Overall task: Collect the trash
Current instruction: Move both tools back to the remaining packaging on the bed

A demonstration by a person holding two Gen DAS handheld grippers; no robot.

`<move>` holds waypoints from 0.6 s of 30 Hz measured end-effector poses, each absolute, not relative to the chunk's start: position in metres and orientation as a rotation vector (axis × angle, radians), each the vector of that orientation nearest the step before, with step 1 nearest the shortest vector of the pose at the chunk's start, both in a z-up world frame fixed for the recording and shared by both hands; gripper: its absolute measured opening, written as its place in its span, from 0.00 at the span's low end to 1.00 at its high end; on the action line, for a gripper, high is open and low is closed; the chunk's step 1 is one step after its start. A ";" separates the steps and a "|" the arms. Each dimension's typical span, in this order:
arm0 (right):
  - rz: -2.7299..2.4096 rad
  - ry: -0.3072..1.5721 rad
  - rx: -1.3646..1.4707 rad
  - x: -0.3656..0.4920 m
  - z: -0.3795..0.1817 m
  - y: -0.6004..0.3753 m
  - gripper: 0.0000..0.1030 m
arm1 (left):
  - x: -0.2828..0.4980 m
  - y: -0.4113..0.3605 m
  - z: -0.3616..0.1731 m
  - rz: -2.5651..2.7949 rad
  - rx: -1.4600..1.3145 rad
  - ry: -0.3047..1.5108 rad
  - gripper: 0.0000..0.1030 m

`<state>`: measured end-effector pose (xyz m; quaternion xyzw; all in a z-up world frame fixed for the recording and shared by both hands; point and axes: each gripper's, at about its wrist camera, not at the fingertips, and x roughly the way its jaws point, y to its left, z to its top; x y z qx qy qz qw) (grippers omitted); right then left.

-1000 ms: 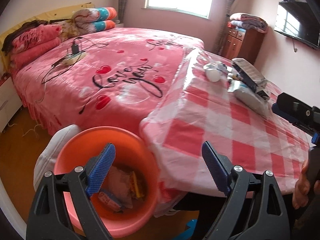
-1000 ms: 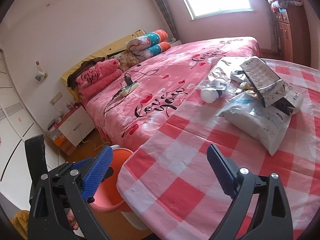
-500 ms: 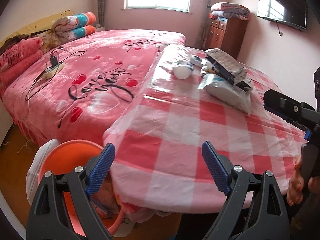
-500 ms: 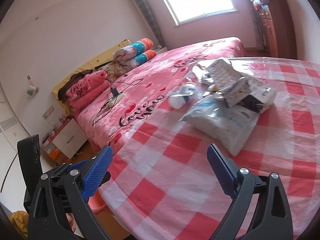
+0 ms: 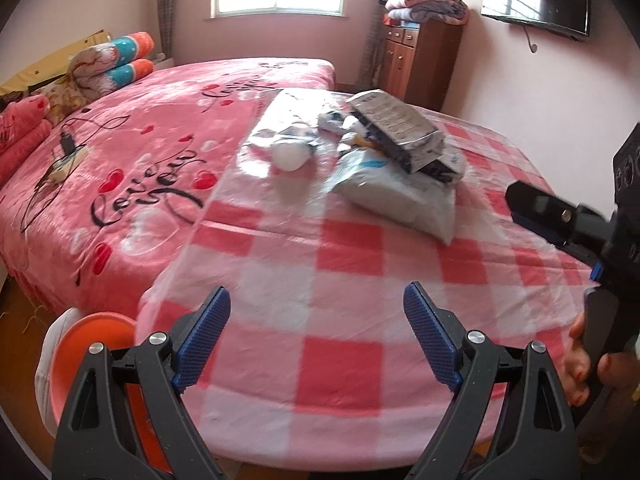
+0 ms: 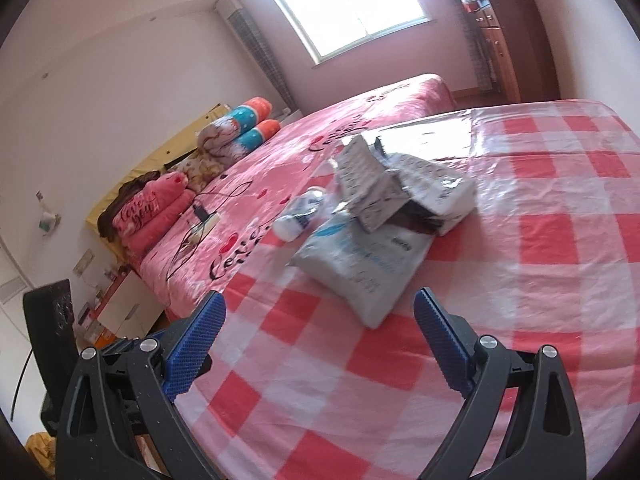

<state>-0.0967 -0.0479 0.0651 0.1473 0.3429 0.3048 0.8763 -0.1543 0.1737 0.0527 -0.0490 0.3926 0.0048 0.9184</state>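
Both my grippers, left [image 5: 316, 326] and right [image 6: 320, 334], stand wide apart with nothing between them. I see the trash pile [image 6: 384, 208] mid-frame on the checked cloth [image 6: 540, 280], and the orange bin [image 5: 80, 352] at lower left of the left view.

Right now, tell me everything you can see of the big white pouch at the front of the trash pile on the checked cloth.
The white pouch is a soft, puffy plastic pack with blue print, too blurred to read. It lies flat on the red-and-white checked cloth, one corner pointing toward the cameras. Grey printed wrappers and a dark packet rest on its far end. A small white bottle lies on its side just beside it; whether they touch is unclear. Neither gripper touches it.
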 end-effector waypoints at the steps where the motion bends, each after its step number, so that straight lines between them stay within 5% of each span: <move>1: 0.627 0.713 0.310 -0.095 0.065 -0.053 0.91 | -0.150 0.170 0.056 -0.003 -0.104 0.802 0.86; 18: 0.481 0.717 0.382 -0.067 0.054 -0.127 0.91 | -0.043 0.115 0.080 -0.142 -0.208 0.787 0.86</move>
